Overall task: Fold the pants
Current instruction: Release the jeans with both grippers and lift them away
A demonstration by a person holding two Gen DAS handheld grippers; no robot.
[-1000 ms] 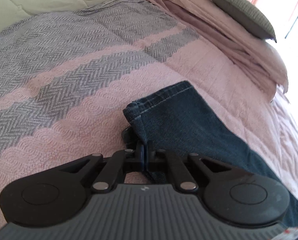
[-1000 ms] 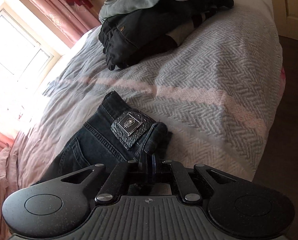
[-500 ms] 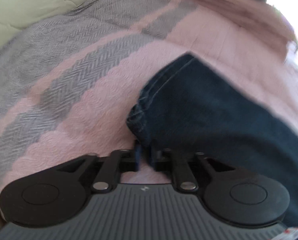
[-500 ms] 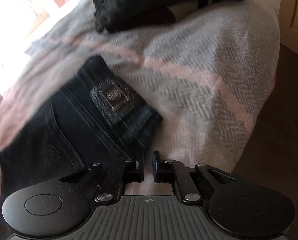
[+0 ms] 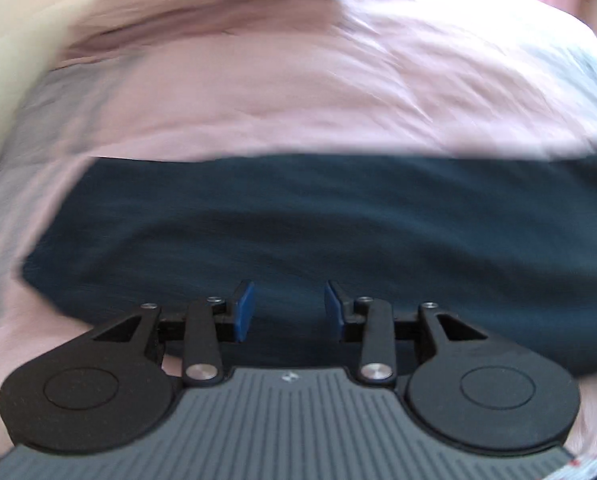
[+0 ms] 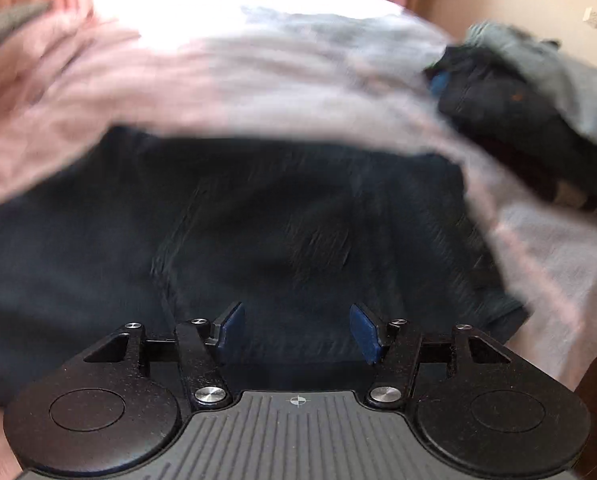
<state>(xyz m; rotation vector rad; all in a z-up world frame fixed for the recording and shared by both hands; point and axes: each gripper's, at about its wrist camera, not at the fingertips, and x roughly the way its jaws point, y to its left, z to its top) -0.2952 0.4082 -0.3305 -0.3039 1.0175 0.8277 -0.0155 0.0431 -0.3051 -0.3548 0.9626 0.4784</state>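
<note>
1. L gripper (image 5: 288,310): low centre of the left wrist view, angled steeply down. Jaws opening, moderate gap btwn the blue pads (image 5: 244,311); nothing clamped btwn them.
2. R gripper (image 6: 298,332): low centre of the right wrist view, also angled steeply down. Jaws opening, gap wider than the L's; blue pads (image 6: 364,334) splayed outward, nothing pinched.

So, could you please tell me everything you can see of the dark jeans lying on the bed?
The jeans are dark blue denim, lying flat across the pink and grey bedspread, which alone touches them. Both views are motion-blurred. The right wrist view shows faint seams and a back pocket outline. The left gripper and right gripper hover over them, jaws opening, no cloth pinched between the pads.
</note>
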